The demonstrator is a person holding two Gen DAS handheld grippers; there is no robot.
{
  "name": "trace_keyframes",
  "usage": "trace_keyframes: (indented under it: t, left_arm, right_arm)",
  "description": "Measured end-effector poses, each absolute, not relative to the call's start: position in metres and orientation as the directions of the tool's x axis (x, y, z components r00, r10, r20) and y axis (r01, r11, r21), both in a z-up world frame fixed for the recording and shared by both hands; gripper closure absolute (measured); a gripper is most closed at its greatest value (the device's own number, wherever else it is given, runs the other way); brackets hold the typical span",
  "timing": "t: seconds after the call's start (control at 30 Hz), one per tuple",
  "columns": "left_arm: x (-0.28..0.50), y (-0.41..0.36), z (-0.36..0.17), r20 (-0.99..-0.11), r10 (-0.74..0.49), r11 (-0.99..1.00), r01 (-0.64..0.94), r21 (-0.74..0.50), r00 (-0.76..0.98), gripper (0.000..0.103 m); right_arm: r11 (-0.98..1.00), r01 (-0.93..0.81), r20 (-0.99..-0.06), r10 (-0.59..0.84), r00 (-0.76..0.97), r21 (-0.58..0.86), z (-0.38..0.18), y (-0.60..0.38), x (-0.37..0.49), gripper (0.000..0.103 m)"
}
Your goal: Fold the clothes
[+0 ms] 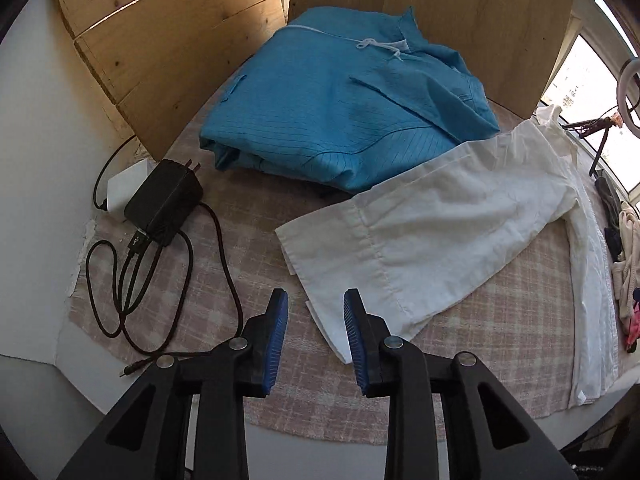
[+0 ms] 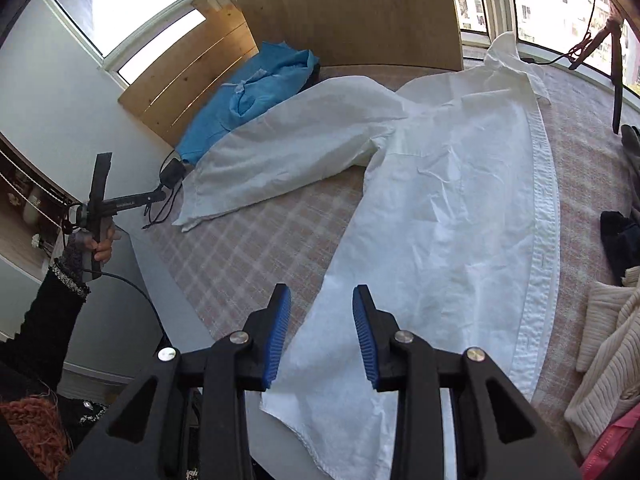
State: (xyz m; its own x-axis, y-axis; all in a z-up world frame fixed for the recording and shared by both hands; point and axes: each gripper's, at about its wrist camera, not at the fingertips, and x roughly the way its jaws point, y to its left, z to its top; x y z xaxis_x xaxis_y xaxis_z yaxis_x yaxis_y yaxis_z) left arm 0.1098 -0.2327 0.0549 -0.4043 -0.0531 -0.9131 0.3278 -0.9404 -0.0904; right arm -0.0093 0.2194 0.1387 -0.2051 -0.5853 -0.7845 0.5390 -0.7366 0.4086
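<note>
The white cotton button-up shirt [image 2: 440,200] lay spread ahead of both released tongs, left gripper [image 1: 316,320] nearing the cuff, right gripper [image 2: 322,320] seemingly over the hem. A shallow pinch might slip off.

The left wrist camera is looking forward and down along its hand-held gripper [image 1: 316,312], close above the white shirt [image 1: 440,232] sleeve cuff. The right wrist camera is facing the same way from nearer the shirt's hem, apparently somewhat higher. Both views are sharing the sleeve, the blue garment [image 1: 340,112] and the wooden boards [image 1: 168,56].
</note>
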Motion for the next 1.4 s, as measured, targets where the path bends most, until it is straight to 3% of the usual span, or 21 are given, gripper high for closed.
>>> trace_keyframes:
  t: [0.23, 0.37, 0.47, 0.5, 0.63, 0.7, 0.73, 0.77, 0.83, 0.87, 0.97, 1.1, 1.27, 1.33, 1.4]
  left_arm:
    - [0.082, -0.268, 0.032, -0.913, 0.037, -0.97, 0.204, -0.13, -0.407, 0.074]
    - [0.078, -0.278, 0.024, -0.903, 0.128, -0.967, 0.149, -0.205, -0.409, 0.071]
    - [0.077, -0.274, 0.015, -0.908, 0.157, -0.973, 0.096, -0.209, -0.388, 0.071]
    - [0.078, -0.272, 0.012, -0.91, 0.166, -0.974, 0.079, -0.21, -0.379, 0.071]
    - [0.083, -0.268, 0.014, -0.898, 0.203, -0.972, 0.03, -0.233, -0.39, 0.07]
    - [0.081, -0.273, 0.014, -0.89, 0.203, -0.972, 0.024, -0.233, -0.409, 0.057]
    - [0.079, -0.276, 0.013, -0.885, 0.21, -0.97, 0.025, -0.241, -0.415, 0.056]
    - [0.076, -0.28, 0.01, -0.881, 0.227, -0.964, 0.03, -0.263, -0.415, 0.058]
    - [0.072, -0.28, 0.008, -0.871, 0.281, -0.946, 0.038, -0.323, -0.403, 0.083]
    - [0.073, -0.278, 0.008, -0.867, 0.307, -0.937, 0.035, -0.348, -0.393, 0.101]
    - [0.085, -0.273, 0.017, -0.837, 0.386, -0.899, 0.044, -0.435, -0.388, 0.101]
    - [0.107, -0.273, 0.041, -0.699, 0.564, -0.769, 0.029, -0.639, -0.44, 0.101]
    - [0.096, -0.293, 0.016, -0.782, 0.485, -0.822, 0.101, -0.561, -0.392, 0.101]
    - [0.096, -0.293, 0.008, -0.826, 0.417, -0.864, 0.117, -0.489, -0.378, 0.101]
    - [0.094, -0.295, 0.004, -0.841, 0.393, -0.879, 0.118, -0.463, -0.372, 0.101]
  right_arm:
    - [-0.65, 0.663, -0.793, -0.594, -0.138, 0.371, 0.117, 0.031, -0.036, 0.071]
    - [-0.633, 0.728, -0.865, -0.488, -0.114, 0.262, 0.078, -0.049, -0.05, 0.071]
    - [-0.673, 0.727, -0.932, -0.336, -0.137, 0.136, 0.05, -0.059, -0.063, 0.071]
    - [-0.685, 0.721, -0.943, -0.299, -0.149, 0.103, 0.044, -0.057, -0.068, 0.084]
    - [-0.756, 0.648, -0.957, -0.247, -0.151, 0.093, 0.046, -0.029, -0.085, 0.087]
    - [-0.759, 0.645, -0.959, -0.242, -0.147, 0.092, 0.046, -0.025, -0.086, 0.087]
    - [-0.756, 0.648, -0.96, -0.238, -0.145, 0.089, 0.045, -0.025, -0.086, 0.087]
    - [-0.756, 0.649, -0.962, -0.232, -0.146, 0.083, 0.046, -0.026, -0.085, 0.086]
    - [-0.759, 0.647, -0.964, -0.222, -0.148, 0.076, 0.046, -0.027, -0.084, 0.086]
    - [-0.76, 0.645, -0.964, -0.219, -0.149, 0.073, 0.047, -0.027, -0.084, 0.085]
    - [-0.769, 0.635, -0.96, -0.228, -0.161, 0.076, 0.053, -0.026, -0.087, 0.084]
    - [-0.783, 0.615, -0.954, -0.245, -0.172, 0.09, 0.06, -0.025, -0.091, 0.084]
    - [-0.771, 0.607, -0.93, -0.342, -0.138, 0.193, 0.072, -0.034, -0.09, 0.084]
    - [-0.72, 0.656, -0.915, -0.388, -0.107, 0.228, 0.079, -0.049, -0.076, 0.077]
    - [-0.673, 0.706, -0.916, -0.391, -0.087, 0.22, 0.08, -0.066, -0.059, 0.061]
